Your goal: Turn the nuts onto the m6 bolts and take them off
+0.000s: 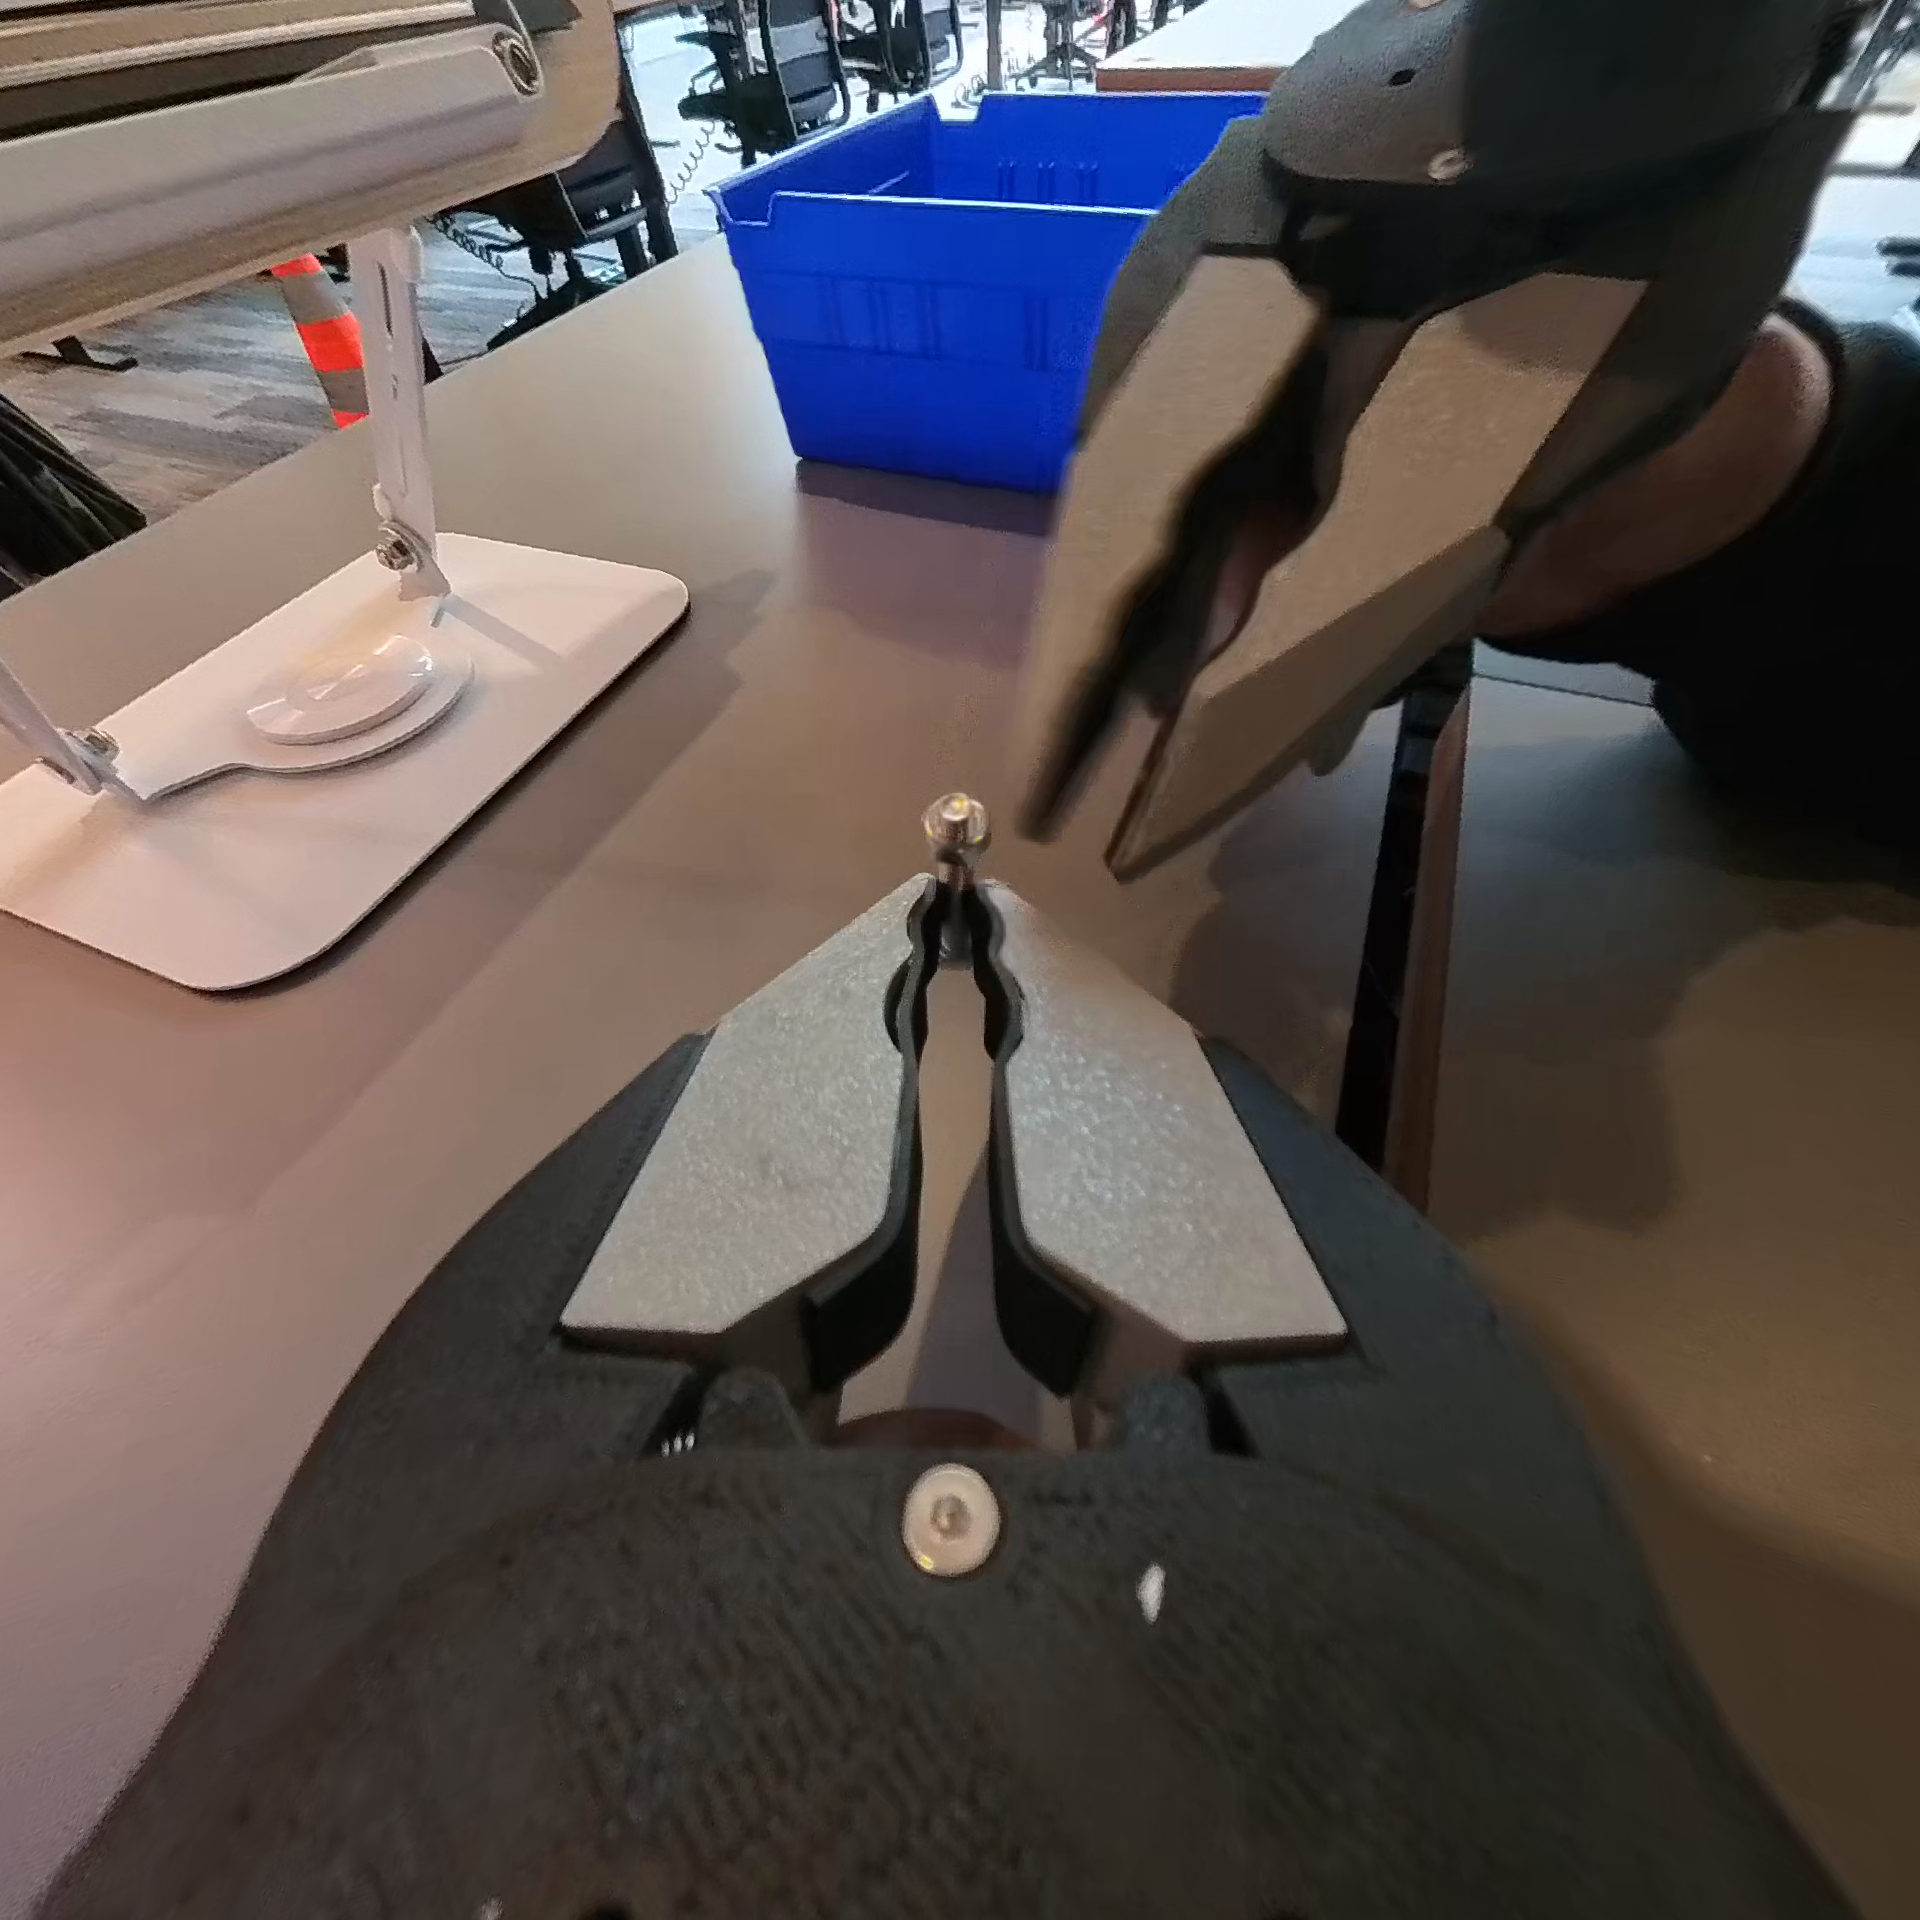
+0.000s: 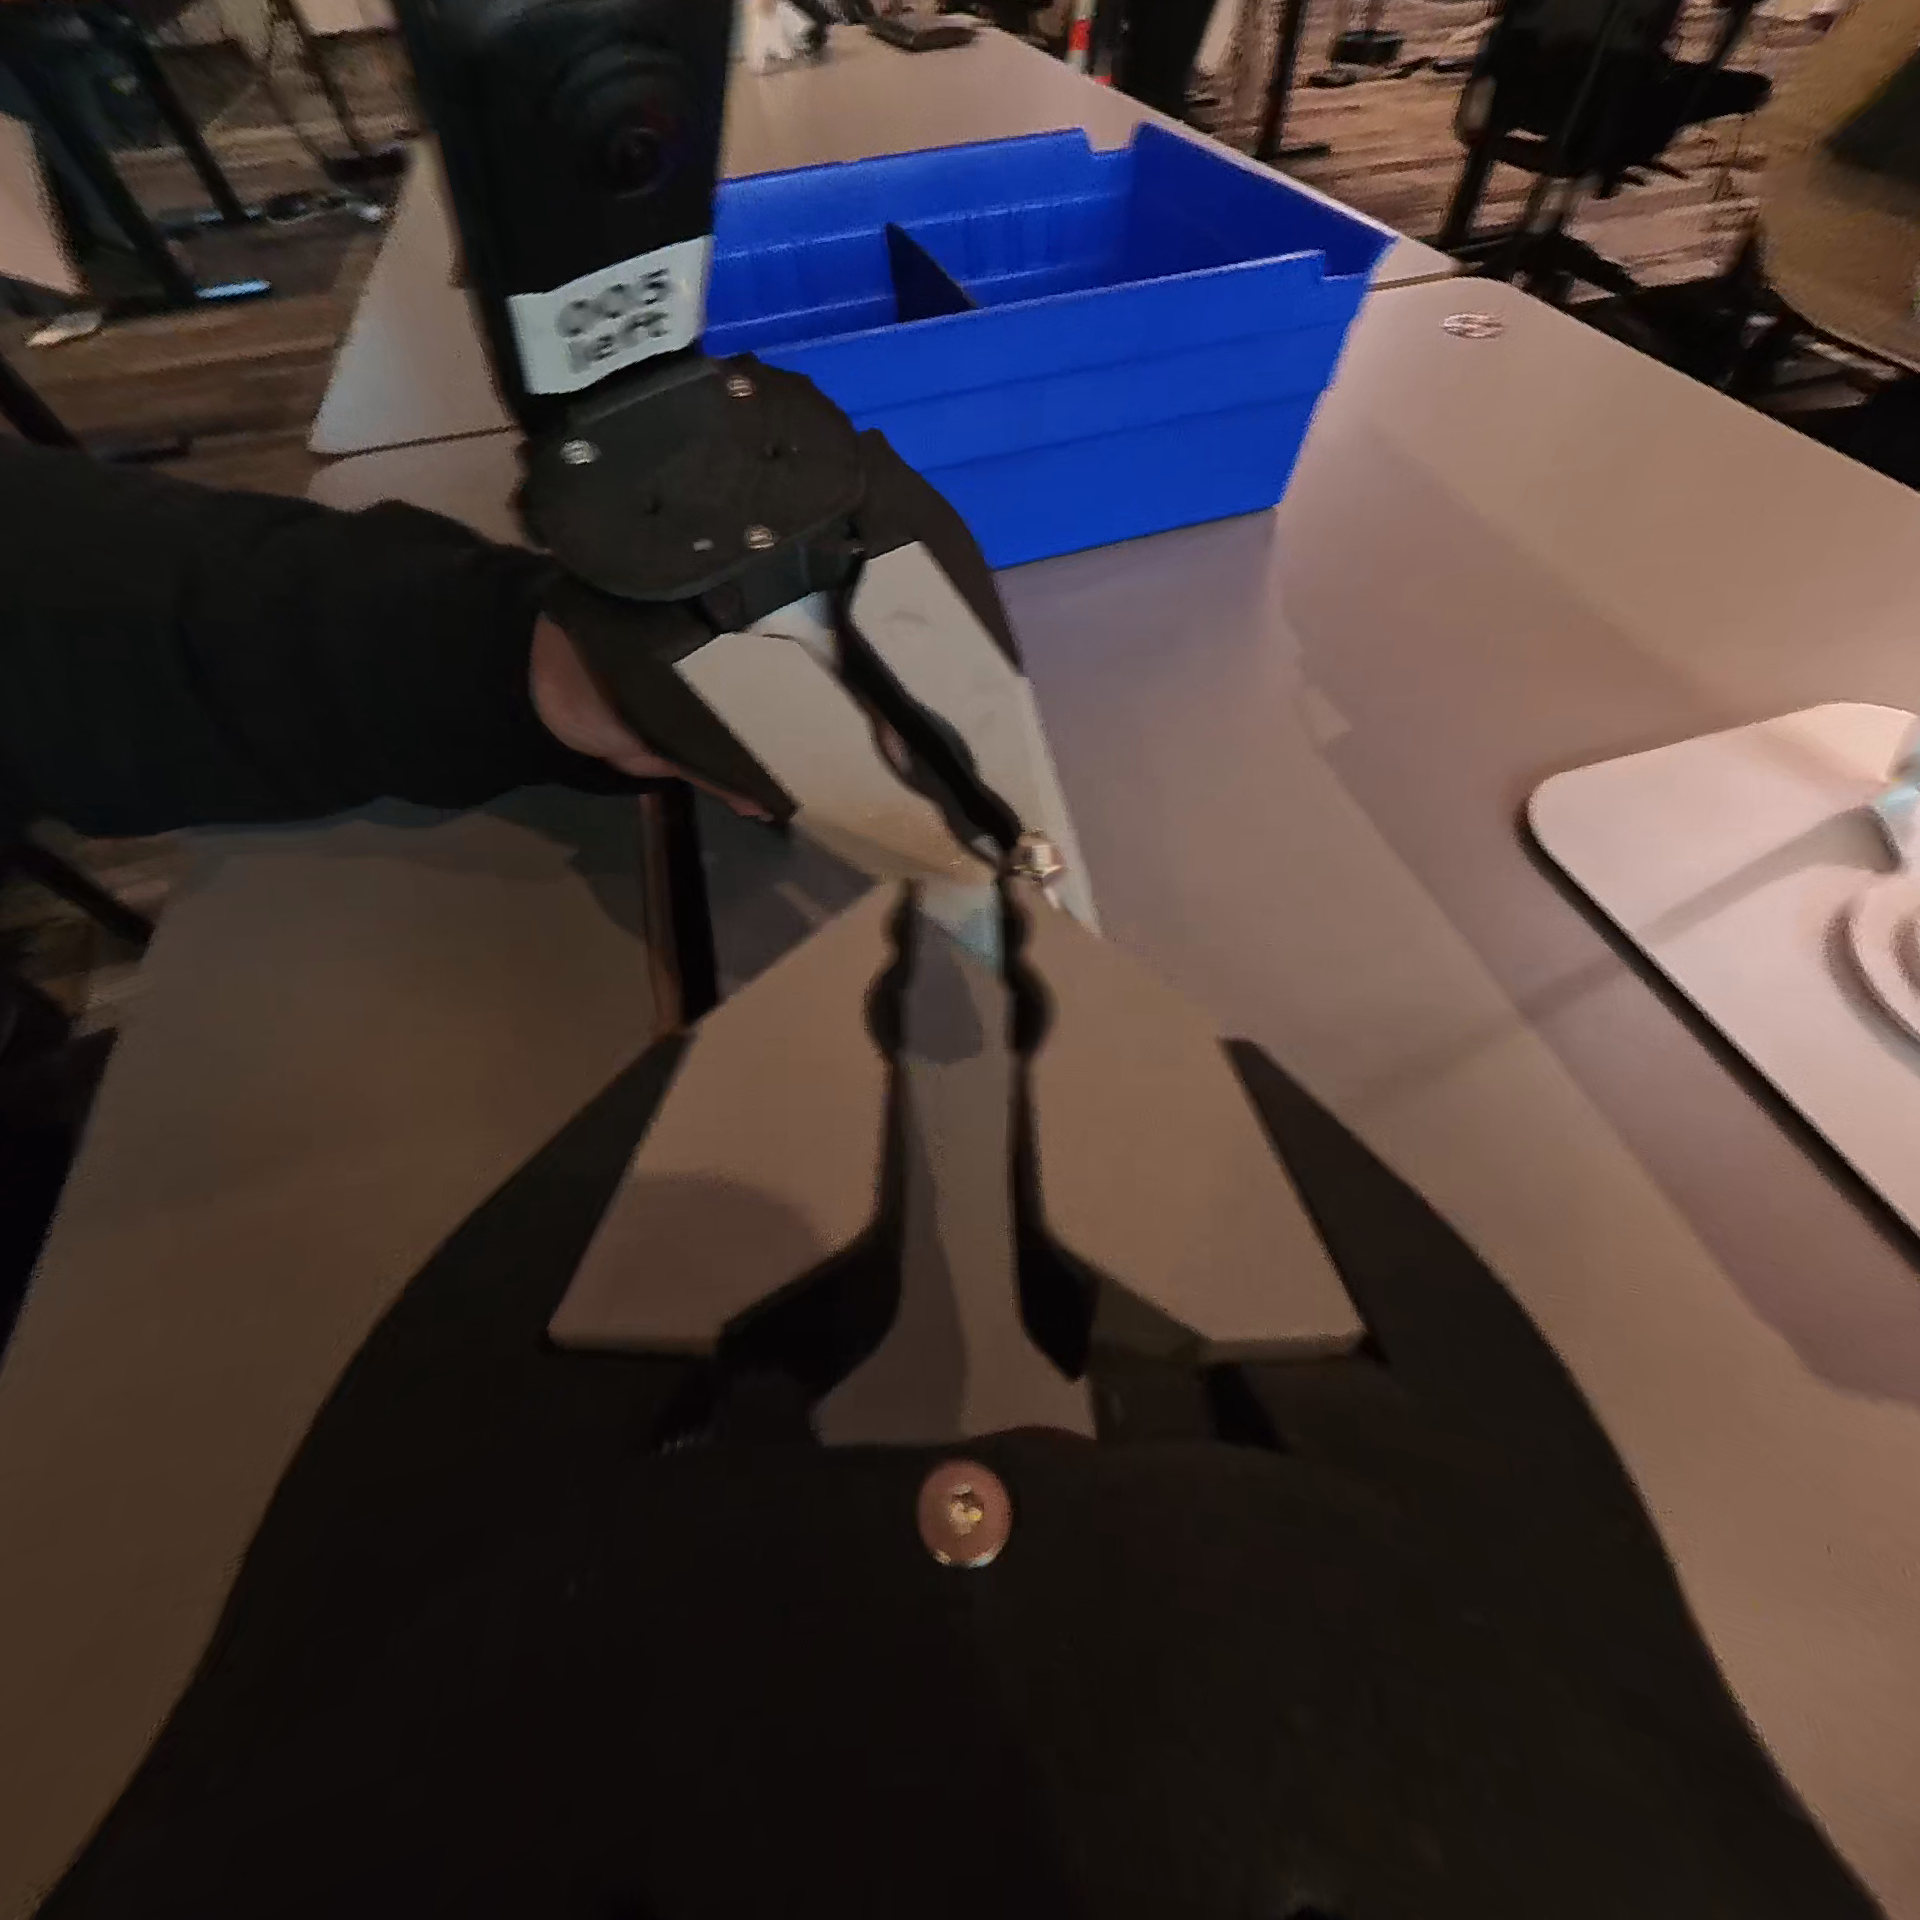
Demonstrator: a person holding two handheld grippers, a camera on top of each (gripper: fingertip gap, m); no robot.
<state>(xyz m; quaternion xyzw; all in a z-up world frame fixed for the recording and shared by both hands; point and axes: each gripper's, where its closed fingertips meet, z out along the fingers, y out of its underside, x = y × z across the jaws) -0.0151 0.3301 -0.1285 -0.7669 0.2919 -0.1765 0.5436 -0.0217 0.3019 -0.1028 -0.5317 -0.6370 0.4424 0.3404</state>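
Note:
My left gripper (image 1: 954, 896) is shut on the shank of a small silver bolt (image 1: 956, 828), whose head sticks out just past the fingertips, above the brown table. In the right wrist view the left gripper (image 2: 1013, 854) comes in from the left with the bolt (image 2: 1039, 858) at its tip. My right gripper (image 2: 956, 914) has its jaws a little apart with nothing visible between them. Its tips are just short of the bolt. In the left wrist view the right gripper (image 1: 1081, 844) hangs blurred, close to the right of the bolt head. I see no nut.
A blue divided bin (image 1: 935, 343) (image 2: 1091, 416) stands on the table behind the grippers. A white stand base (image 1: 312, 790) (image 2: 1714, 883) lies to one side. A gap between two tabletops (image 1: 1392, 935) runs under the right gripper. Office chairs stand far behind. My left and right fingertips are right by each other.

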